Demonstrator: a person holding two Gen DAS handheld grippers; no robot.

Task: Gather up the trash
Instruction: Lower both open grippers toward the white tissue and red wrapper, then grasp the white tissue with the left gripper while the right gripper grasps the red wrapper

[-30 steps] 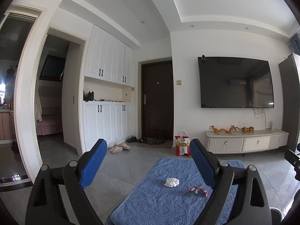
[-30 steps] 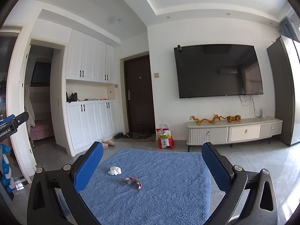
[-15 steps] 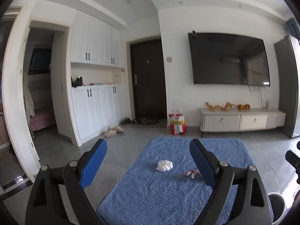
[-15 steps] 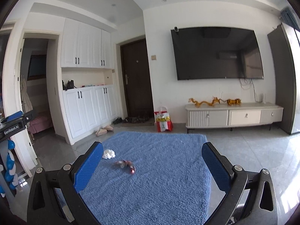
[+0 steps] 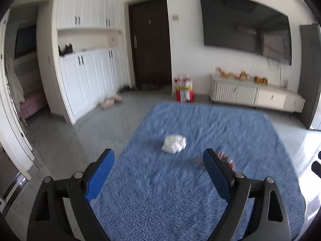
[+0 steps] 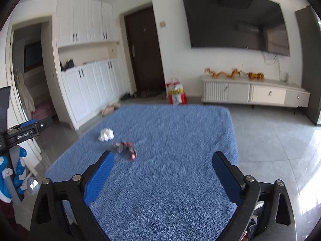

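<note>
Tissue point(image 5: 173, 143) left of wrapper point(image 5: 224, 157), on rug point(image 5: 160, 200)

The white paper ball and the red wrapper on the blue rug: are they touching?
Apart. The right wrist view shows a strip of blue rug between the white paper ball and the red wrapper.

Both wrist views over rug point(image 5: 180, 190)

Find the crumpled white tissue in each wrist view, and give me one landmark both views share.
Left wrist: crumpled white tissue lies on the blue rug, just above centre, ahead between the fingers.
Right wrist: crumpled white tissue lies left of centre, near the rug's left edge.
Shared landmark: red and white bag on the floor beside the dark door.
</note>
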